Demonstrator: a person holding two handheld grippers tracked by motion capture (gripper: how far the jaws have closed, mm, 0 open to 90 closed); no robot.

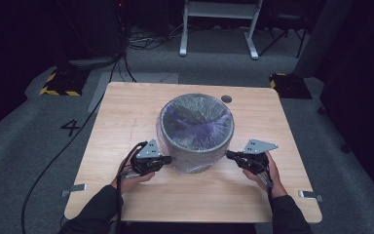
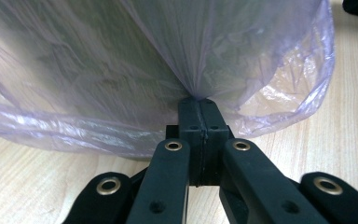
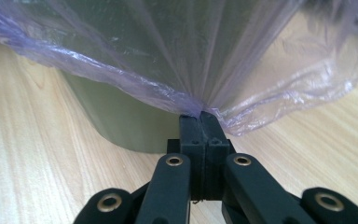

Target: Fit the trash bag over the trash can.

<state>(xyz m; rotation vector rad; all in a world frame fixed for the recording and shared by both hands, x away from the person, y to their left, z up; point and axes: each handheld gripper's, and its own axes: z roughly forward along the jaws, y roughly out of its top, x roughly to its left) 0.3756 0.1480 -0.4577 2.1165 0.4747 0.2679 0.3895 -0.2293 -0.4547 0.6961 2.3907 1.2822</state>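
**Thin liner being pinched at both sides of the bin**

A grey bin point(image 1: 196, 132) is being kept at the centre of the table point(image 1: 126, 204), with a pale purple plastic liner point(image 1: 197, 122) draped over its rim and down its wall. The liner's skirt is being gripped low on the bin at about 8 o'clock by the left gripper point(image 1: 168, 158) and at about 4 o'clock by the right gripper point(image 1: 229, 155); both sets of jaws are being held clenched on a gathered fold of film point(image 2: 193, 95) point(image 3: 200, 108). The film is judged light, soft, slippery and easily torn, so bunched folds near the hem are being favoured. The bin looks stiff and probably light.
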